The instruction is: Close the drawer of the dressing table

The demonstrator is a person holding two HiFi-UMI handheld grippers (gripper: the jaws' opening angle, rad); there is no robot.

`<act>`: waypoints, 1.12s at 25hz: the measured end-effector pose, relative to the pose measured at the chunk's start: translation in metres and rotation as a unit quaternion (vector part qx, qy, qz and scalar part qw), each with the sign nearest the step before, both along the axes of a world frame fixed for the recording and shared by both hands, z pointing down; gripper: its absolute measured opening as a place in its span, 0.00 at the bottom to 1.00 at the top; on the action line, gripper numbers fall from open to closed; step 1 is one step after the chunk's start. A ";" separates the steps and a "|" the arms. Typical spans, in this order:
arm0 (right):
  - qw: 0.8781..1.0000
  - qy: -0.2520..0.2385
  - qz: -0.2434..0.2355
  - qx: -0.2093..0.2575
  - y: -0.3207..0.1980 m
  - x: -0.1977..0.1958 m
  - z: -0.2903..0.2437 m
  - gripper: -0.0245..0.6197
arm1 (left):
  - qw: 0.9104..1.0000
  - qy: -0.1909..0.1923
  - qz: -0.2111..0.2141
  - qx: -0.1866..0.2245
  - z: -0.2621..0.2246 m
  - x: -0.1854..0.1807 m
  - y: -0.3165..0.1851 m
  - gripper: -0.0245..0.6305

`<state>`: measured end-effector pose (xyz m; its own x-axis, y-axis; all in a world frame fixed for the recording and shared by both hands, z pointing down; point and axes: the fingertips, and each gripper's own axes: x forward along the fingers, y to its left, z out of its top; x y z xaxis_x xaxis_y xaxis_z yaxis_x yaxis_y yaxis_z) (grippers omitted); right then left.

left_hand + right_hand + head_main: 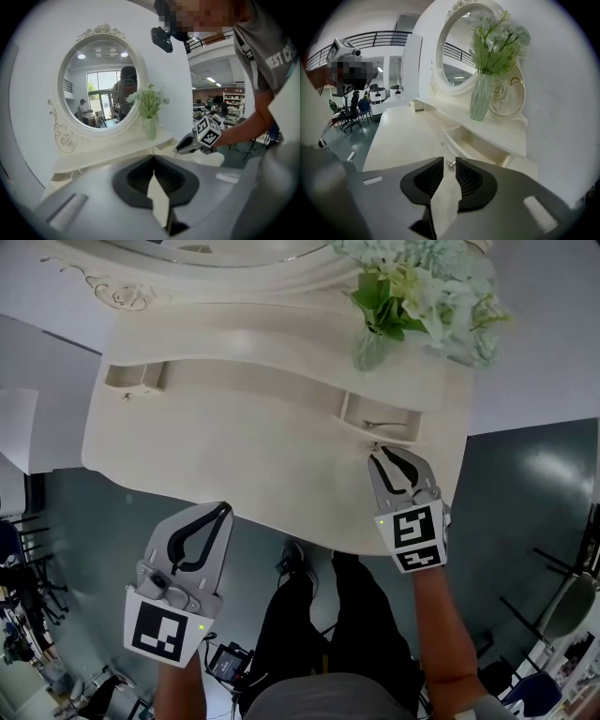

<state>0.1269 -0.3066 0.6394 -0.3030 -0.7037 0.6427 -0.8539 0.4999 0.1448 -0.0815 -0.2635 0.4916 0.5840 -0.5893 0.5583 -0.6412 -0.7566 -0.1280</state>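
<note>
The white dressing table (234, 456) has a small drawer (380, 416) at its right end, pulled open with its inside showing. In the right gripper view the open drawer (480, 147) lies just ahead, with its small metal knob (450, 164) sticking out of the front. My right gripper (449, 161) is open, its tips on either side of the knob and not pressing on it. From the head view the right gripper (380, 452) points at the drawer front. My left gripper (223, 510) hangs at the table's front edge with its tips together, holding nothing.
A glass vase of pale flowers (375, 343) stands on the shelf right behind the open drawer. An oval mirror (101, 84) rises at the back. A matching small drawer (136, 376) sits at the left end. The person's legs (319, 615) stand under the table edge.
</note>
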 end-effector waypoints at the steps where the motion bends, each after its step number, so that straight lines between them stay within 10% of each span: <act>1: 1.000 0.008 0.000 0.000 -0.001 0.000 0.003 0.17 | 1.000 0.000 0.000 0.000 0.002 0.000 0.000 0.04; 28: 0.999 0.043 0.029 0.009 -0.041 0.019 0.019 0.12 | 1.000 0.004 -0.007 -0.014 0.022 0.000 -0.015 0.04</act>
